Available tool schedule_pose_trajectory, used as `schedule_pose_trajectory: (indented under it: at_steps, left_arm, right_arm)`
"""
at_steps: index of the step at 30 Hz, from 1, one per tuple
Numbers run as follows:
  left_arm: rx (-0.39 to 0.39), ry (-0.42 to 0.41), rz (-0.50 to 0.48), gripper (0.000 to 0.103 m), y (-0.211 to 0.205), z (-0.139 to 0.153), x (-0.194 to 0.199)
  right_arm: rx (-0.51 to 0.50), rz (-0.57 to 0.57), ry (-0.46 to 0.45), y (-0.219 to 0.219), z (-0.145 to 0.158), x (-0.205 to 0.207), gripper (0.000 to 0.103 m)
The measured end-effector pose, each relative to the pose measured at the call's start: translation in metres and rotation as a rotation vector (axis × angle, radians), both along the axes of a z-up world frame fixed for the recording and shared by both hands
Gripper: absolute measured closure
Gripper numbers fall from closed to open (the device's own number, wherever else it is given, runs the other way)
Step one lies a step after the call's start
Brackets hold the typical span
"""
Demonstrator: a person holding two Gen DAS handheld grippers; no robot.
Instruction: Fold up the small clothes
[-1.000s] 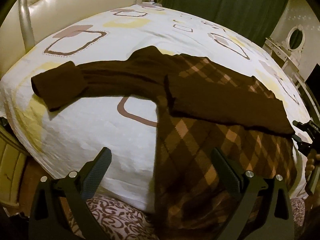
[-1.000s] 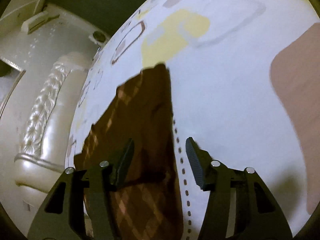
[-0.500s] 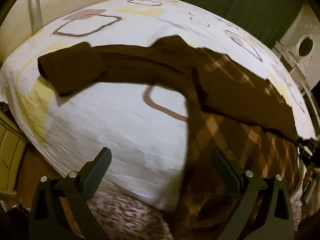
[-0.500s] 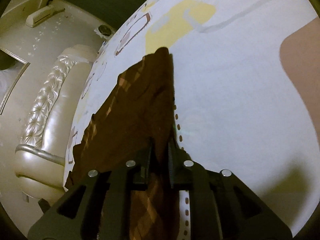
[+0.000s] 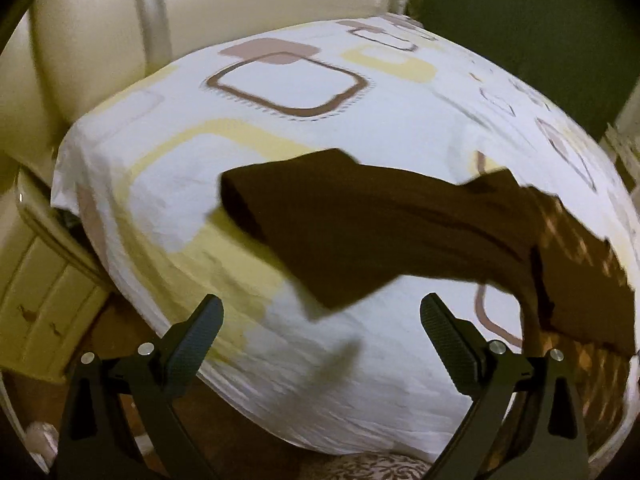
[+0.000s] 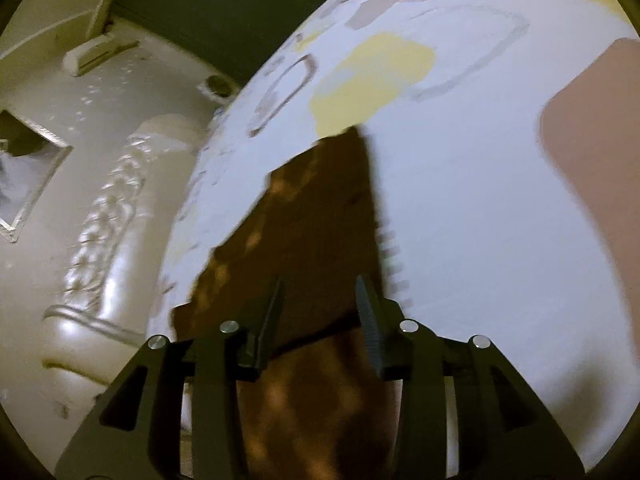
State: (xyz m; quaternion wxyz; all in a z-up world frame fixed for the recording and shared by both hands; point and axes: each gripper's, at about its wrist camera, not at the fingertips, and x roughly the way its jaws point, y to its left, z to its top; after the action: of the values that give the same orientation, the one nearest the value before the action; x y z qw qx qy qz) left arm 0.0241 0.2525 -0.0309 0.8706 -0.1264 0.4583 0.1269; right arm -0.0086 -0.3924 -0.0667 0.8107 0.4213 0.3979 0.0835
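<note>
where the brown garment (image 5: 400, 232) lies spread across the patterned bedsheet (image 5: 280, 128), its plain sleeve reaches left and its checked body runs off to the right. your left gripper (image 5: 320, 332) stands wide open above the sheet's near edge, with nothing between its jaws. your right gripper (image 6: 318, 312) has its jaws partly apart and opening; a fold of the same garment (image 6: 320, 224) sits between them, the pads not pressing it. a cream padded headboard (image 5: 100, 40) stands beyond the bed.
</note>
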Motion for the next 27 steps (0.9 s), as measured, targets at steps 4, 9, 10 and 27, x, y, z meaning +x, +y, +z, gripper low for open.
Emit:
schedule_pose_trajectory:
  at_steps: [4,9,10,27]
  left_arm:
    - [-0.063,-0.01,0.044,0.005,0.016,-0.006,-0.007]
    - [-0.09,-0.04,0.044,0.005,0.02,-0.007,-0.014]
    - [-0.102,-0.056,0.04,0.005,0.02,-0.006,-0.016]
    - [-0.21,-0.184,0.03,0.005,0.047,-0.011,-0.04]
  right_arm:
    - [0.121,0.171,-0.033,0.067,0.011,0.02,0.065]
    - [0.344,0.506,0.017,0.213,0.003,0.051,0.059]
    - [0.377,0.571,0.03,0.248,0.0,0.057,0.058]
    - [0.206,0.767,0.105,0.481,-0.048,0.117,0.058]
